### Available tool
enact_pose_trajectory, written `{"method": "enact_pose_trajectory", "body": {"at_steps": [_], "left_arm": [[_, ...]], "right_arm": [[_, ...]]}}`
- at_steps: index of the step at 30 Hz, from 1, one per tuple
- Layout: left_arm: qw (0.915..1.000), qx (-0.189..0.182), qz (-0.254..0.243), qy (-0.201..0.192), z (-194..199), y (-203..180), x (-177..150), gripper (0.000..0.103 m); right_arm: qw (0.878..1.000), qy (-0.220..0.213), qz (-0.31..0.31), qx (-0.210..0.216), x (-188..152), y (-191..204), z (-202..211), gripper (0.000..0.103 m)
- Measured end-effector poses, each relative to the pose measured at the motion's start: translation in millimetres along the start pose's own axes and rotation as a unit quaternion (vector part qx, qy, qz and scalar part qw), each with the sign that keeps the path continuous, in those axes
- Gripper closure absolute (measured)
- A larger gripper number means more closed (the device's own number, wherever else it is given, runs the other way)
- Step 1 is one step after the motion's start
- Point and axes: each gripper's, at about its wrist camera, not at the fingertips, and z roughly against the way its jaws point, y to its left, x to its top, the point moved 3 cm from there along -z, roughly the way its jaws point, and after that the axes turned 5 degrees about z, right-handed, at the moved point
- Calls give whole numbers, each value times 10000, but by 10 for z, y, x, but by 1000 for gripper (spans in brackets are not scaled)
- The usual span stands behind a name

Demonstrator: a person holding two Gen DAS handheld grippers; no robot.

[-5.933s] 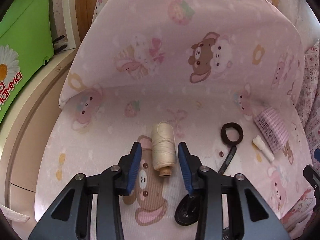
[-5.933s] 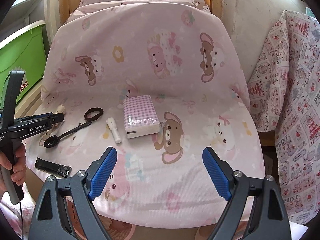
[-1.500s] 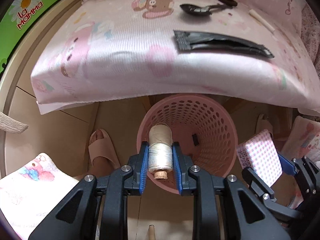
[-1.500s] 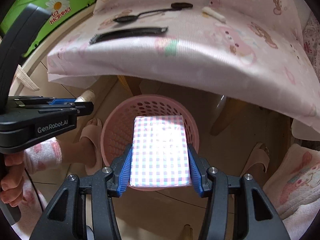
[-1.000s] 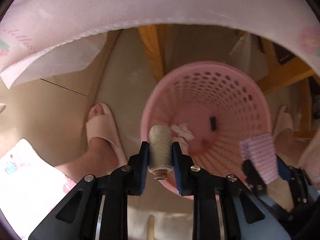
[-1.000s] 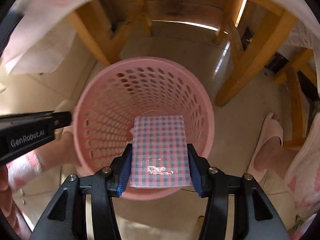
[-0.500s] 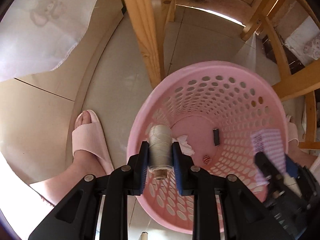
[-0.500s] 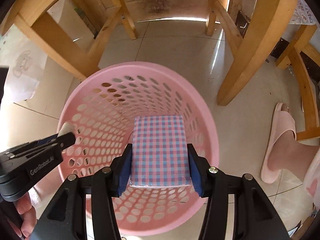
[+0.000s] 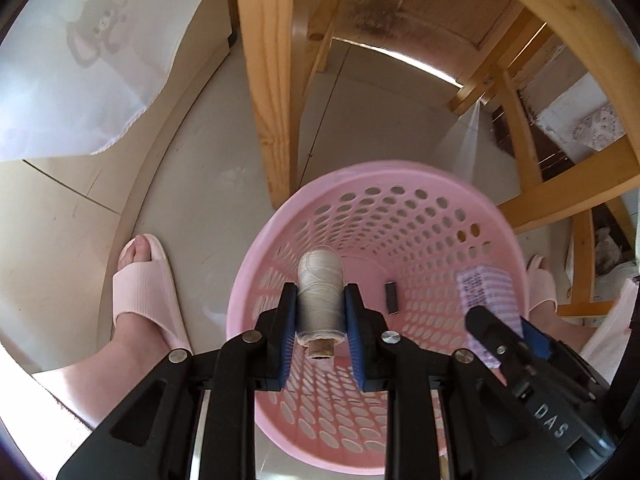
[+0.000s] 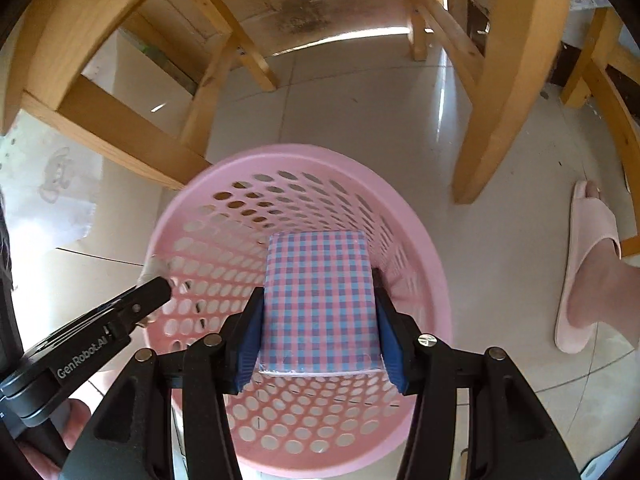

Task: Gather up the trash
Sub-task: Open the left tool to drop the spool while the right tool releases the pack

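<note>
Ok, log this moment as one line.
left tool: shut on thread spool | right tool: shut on checked packet | both over pink basket

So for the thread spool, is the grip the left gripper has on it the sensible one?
Probably yes. The left gripper clamps the thread spool across its wound middle, one pad on each rounded side, with the core end sticking out towards the camera. The thread gives the pads a soft surface to bite. It hangs over the pink basket.

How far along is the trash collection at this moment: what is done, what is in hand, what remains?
Done: a small black item lies in the pink basket. In hand: the left gripper holds a thread spool and the right gripper a checked tissue pack, both over the basket. Left: releasing both.
</note>
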Motion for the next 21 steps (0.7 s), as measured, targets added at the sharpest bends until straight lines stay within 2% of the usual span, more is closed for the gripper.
{"method": "enact_pose_trajectory", "body": {"at_steps": [6, 9, 17, 18, 19, 20, 21], "left_arm": [[9997, -188, 119, 136, 10, -1, 3, 81], [9996, -141, 113, 228, -21, -19, -38, 81], [9950, -15, -283, 956, -276, -104, -226, 81], [9947, 39, -307, 977, -284, -113, -245, 80], [9942, 63, -305, 1028, -297, -116, -262, 74], [9939, 46, -276, 1071, -303, -118, -272, 68], [9939, 14, -239, 1072, -298, -108, -272, 67]], "right_arm": [[10000, 83, 0, 0, -32, 59, -42, 49], [9998, 168, -66, -55, -55, 32, -84, 49], [9974, 650, 225, -197, -150, 53, -222, 48], [9971, 723, 189, -121, -161, 52, -236, 48], [9968, 779, 134, -69, -161, 41, -241, 48], [9966, 823, 38, -76, -165, 28, -247, 47], [9965, 819, -33, -156, -163, 10, -238, 47]]}}
